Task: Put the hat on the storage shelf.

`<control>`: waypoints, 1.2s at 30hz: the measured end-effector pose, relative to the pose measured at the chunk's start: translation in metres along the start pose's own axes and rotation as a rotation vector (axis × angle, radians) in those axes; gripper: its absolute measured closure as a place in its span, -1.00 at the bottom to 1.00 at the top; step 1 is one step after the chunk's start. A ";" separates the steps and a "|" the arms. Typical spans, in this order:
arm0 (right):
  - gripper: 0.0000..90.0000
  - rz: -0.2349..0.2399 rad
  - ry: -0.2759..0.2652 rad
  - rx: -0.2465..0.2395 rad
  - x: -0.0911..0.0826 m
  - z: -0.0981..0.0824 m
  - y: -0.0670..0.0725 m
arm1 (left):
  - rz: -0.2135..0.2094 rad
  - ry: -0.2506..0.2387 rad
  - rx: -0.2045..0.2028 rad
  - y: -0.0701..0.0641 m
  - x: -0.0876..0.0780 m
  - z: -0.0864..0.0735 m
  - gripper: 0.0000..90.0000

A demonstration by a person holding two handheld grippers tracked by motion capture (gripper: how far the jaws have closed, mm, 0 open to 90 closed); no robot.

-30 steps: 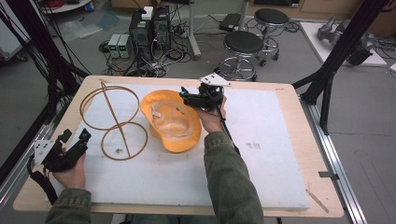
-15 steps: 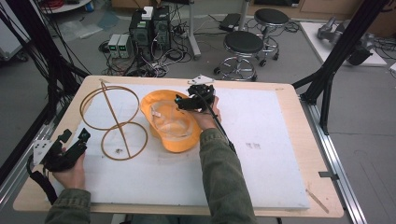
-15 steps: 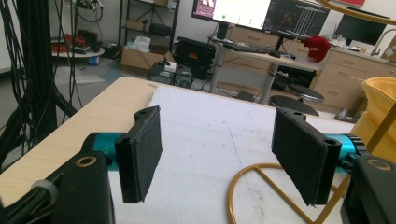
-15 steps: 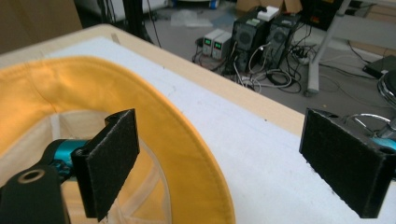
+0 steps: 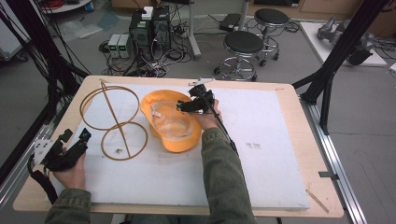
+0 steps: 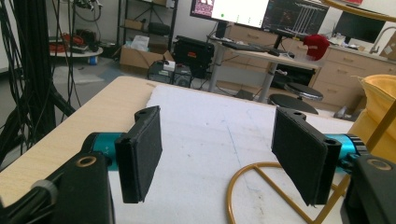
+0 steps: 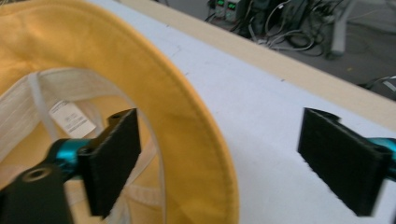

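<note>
Since a second ago the right gripper (image 5: pixel 183 105) has slid leftward from just past the far edge of the yellow hat (image 5: pixel 170 122) to a spot over its brim, while the left gripper (image 5: pixel 74 140) has stayed put by the near left corner of the worktop (image 5: pixel 280 140).

The step in hand looks like taking hold of the hat by its brim (image 7: pixel 196 140). To do it well, one jaw should go inside the upturned crown and the other outside on the white mat, so the cloth edge lies squarely between the pads before closing; a shallow bite on soft fabric could slip.

In the right gripper view the jaws stand wide apart and straddle the brim, one over the lining near the label (image 7: pixel 70 119), the other over the bare mat; neither appears to press the cloth yet. The hat lies upside down mid-worktop, beside the gold wire stand (image 5: pixel 114 120).

The left gripper's jaws are also wide and hold nothing, with the stand's base ring (image 6: pixel 261 186) just ahead of them.
</note>
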State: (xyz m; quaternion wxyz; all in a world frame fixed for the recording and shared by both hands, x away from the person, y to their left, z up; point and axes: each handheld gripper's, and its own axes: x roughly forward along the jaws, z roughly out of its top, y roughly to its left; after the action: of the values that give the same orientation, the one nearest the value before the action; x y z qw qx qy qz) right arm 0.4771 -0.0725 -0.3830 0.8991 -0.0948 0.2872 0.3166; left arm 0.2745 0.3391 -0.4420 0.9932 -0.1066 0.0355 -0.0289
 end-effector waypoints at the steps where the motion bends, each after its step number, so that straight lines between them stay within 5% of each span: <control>1: -0.55 0.007 0.003 -0.001 0.000 0.000 0.000 | 0.000 0.000 0.000 0.000 0.000 0.000 -0.26; 8: -0.23 0.068 0.033 0.018 0.004 -0.001 -0.001 | -0.004 0.004 -0.009 0.001 0.001 0.000 -0.26; 11: 0.25 0.069 0.059 -0.011 0.006 -0.002 0.000 | -0.003 0.003 -0.011 0.002 0.002 -0.001 -0.26; 13: 0.36 0.061 0.058 -0.029 0.006 -0.002 0.001 | -0.002 0.002 -0.013 0.002 0.002 -0.001 -0.26; 15: 0.72 0.109 0.020 -0.004 0.003 0.000 0.001 | -0.002 0.002 -0.014 0.001 0.002 -0.001 -0.26; 25: 0.85 0.121 0.008 -0.021 -0.001 0.002 0.003 | -0.003 0.001 -0.019 0.002 0.002 -0.001 -0.25; 36: 0.87 0.068 -0.239 -0.022 -0.027 -0.003 0.005 | -0.005 0.004 -0.022 0.002 0.002 -0.001 -0.25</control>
State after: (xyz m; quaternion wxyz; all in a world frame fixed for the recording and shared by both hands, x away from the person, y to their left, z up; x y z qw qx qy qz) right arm 0.4558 -0.0836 -0.3703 0.9145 -0.0565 0.1777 0.3590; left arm 0.2765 0.3406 -0.4435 0.9919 -0.1174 0.0373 -0.0309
